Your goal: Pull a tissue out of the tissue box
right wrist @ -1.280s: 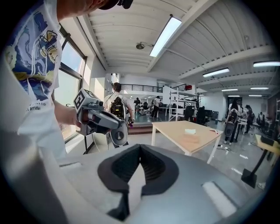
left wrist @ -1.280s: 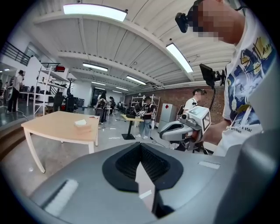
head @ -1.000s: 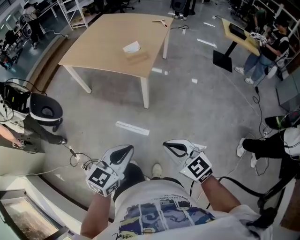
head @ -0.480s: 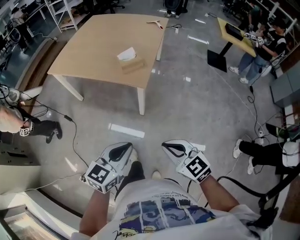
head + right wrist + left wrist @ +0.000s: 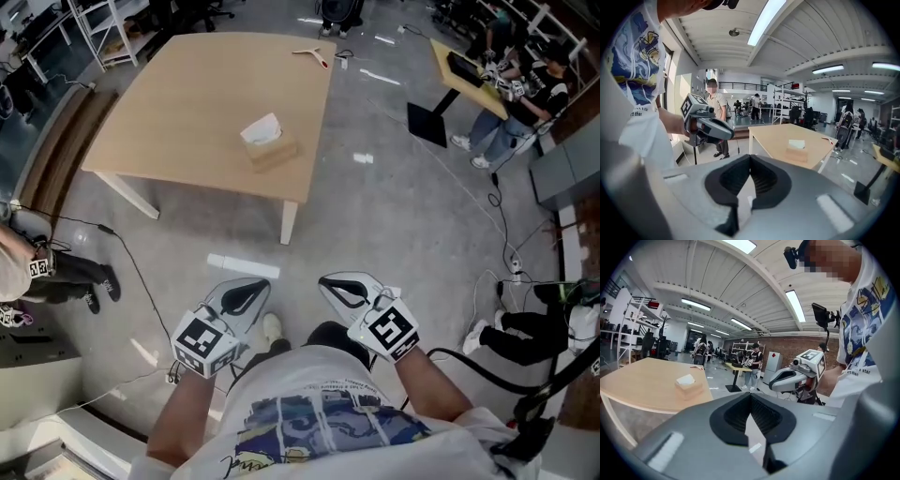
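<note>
Tissue box [image 5: 272, 148] sits near the middle of a pale wooden table [image 5: 187, 94], with a white tissue [image 5: 261, 127] standing up from its slot. It is well apart from the person. The left gripper [image 5: 246, 291] and right gripper [image 5: 336, 286] are held near the waist, each with jaws pressed together on nothing. The light box would likely lift or slide if the tissue is tugged while nothing steadies it. No brand is legible on the box. The grippers' cubes bear only square black-and-white markers.

No legible text or labels.
</note>
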`<state>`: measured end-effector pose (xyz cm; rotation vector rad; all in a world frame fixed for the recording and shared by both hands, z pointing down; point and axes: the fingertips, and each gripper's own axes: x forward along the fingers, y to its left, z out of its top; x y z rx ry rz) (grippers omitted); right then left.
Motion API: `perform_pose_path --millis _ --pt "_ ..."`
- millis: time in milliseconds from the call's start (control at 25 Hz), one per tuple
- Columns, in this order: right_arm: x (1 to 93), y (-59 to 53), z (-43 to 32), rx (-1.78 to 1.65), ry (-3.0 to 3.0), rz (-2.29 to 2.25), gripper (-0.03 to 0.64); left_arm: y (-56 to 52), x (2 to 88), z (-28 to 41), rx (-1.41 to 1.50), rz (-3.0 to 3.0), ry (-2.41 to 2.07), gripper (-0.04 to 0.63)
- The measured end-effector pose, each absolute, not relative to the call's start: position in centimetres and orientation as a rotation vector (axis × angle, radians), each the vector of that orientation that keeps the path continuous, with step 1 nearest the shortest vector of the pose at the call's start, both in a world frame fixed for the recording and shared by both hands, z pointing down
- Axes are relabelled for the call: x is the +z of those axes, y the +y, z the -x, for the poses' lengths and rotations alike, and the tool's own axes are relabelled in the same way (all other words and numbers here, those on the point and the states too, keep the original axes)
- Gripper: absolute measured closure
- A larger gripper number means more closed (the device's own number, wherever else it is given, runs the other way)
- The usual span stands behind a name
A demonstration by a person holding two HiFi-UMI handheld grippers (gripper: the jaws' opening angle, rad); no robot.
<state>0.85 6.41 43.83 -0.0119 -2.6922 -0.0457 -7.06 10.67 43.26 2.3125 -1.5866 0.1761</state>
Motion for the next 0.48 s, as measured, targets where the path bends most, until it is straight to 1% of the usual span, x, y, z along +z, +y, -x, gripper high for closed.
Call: perform_pose_path --millis 200,480 --pt "43.6 4.4 1.7 -0.030 -2.681 -0.008 0.614 8.3 43.5 9.7 0.148 -2.305 -1.547 0.592" --pt "44.3 -1.5 4.6 -0.033 -2.681 0.008 0.614 2.5 44.7 12.9 0.152 -2.274 -1.558 0.592"
